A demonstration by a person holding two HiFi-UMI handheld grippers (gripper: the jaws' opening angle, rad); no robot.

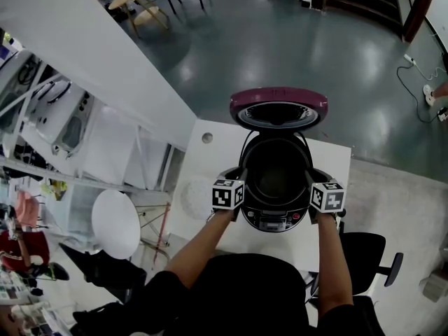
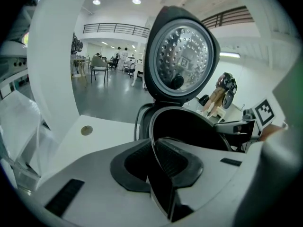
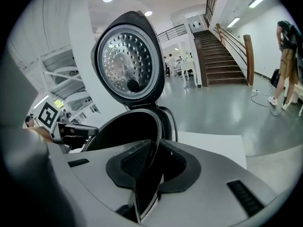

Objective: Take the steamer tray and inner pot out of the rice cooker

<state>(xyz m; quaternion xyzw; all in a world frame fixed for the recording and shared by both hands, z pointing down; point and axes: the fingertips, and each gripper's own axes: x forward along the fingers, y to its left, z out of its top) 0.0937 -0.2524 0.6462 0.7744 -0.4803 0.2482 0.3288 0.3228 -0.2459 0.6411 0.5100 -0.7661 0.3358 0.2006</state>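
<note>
The black rice cooker [image 1: 277, 220] stands on the white table [image 1: 217, 152] with its lid [image 1: 278, 108] swung up and back. Its dark inner pot [image 1: 276, 177] sits inside. My left gripper [image 1: 242, 187] holds the pot's left rim, and the thin rim runs between the pads of the left gripper [image 2: 158, 167], which press on it. My right gripper [image 1: 312, 187] is at the opposite rim, and the right gripper [image 3: 150, 167] has its pads closed on that edge too. A pale round tray-like thing [image 1: 193, 196] lies on the table to the cooker's left.
The table has a small round hole [image 1: 207, 138] at its far left. A round white stool [image 1: 115, 222] stands to the left and a black office chair [image 1: 371, 256] to the right. A cable [image 1: 413, 82] lies on the grey floor beyond.
</note>
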